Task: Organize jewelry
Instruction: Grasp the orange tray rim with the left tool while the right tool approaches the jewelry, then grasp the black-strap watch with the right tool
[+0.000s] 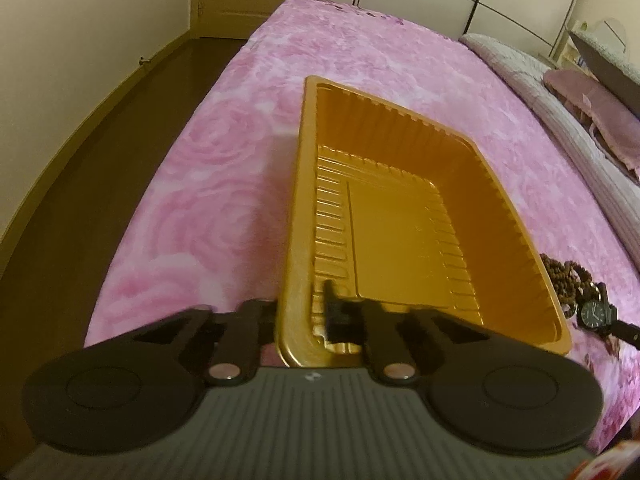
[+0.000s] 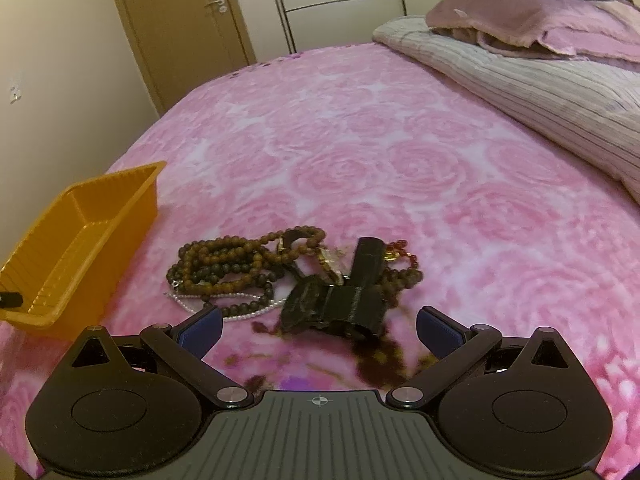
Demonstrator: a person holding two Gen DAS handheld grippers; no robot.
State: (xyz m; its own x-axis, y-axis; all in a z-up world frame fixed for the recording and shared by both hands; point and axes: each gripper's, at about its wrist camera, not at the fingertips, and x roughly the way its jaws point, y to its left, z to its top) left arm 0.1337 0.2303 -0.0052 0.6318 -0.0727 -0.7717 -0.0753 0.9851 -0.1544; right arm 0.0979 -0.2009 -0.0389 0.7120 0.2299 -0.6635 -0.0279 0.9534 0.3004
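My left gripper (image 1: 302, 316) is pinched on the near corner wall of the gold tray (image 1: 400, 208), one finger outside the rim and one inside, so the tray stretches away ahead of it, empty. It is thin moulded plastic with ribbed walls; I judge it light and springy, likely to flex or slip if I tug by this one corner, so a grip low on the rim is the safer hold. My right gripper (image 2: 319, 330) is spread wide, its blue pads (image 2: 202, 330) apart and touching nothing. Just ahead of it on the pink bedspread (image 2: 400, 152) lies the jewelry: brown bead strands (image 2: 224, 264) tangled with a thin pearl chain (image 2: 240, 314), a black watch (image 2: 340, 300) nearest me, a reddish bead string (image 2: 408, 258) beyond it. The beads are limp and will drape and snag on each other; the watch is stiff at its case, the best place to clamp. The tray sits off to this gripper's left.
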